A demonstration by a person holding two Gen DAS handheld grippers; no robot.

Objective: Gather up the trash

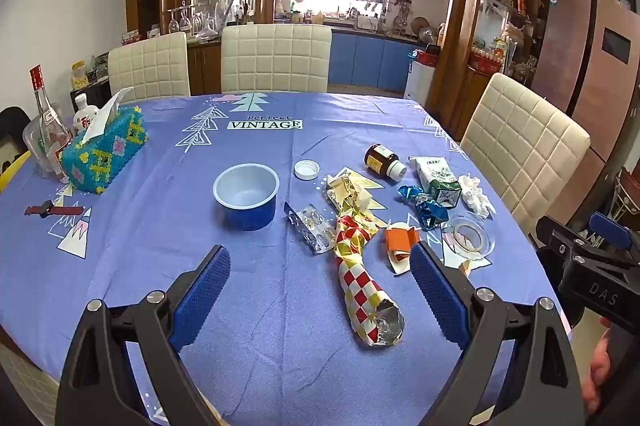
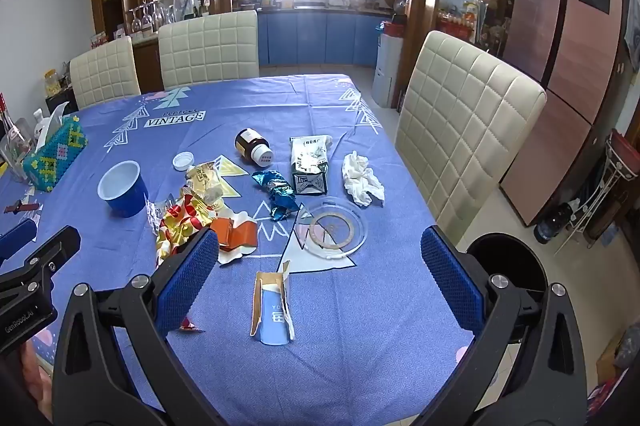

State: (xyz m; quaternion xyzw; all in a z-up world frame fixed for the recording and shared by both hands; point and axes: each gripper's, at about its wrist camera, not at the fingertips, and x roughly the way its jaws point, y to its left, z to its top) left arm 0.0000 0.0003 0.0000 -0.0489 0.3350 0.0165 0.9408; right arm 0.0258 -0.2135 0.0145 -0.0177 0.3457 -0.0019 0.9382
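- We hold the left gripper above the near edge of the table, its blue ridged pads spread wide apart with nothing between them.
- Our right gripper is likewise spread wide and empty, hovering over the table's near right corner.
- The trash lies scattered across the middle and right of the blue tablecloth.
- In the left view, a rolled checkered wrapper, red, white and yellow with a foil lining, runs its long axis from 12 to 5 o'clock, open mouth toward us.
- In the right view, a flattened blue carton lies between our pads, long axis near 12 to 6 o'clock, torn end away from us.
- A brown bottle lies on its side, white cap pointing toward 4 o'clock.
- A crumpled white tissue sits at 1 o'clock, a clear round lid just nearer.
- A crinkled blue foil wrapper lies beside a green and white bag.
- A round blue cup stands upright.
- A black bin stands on the floor at 3 o'clock.
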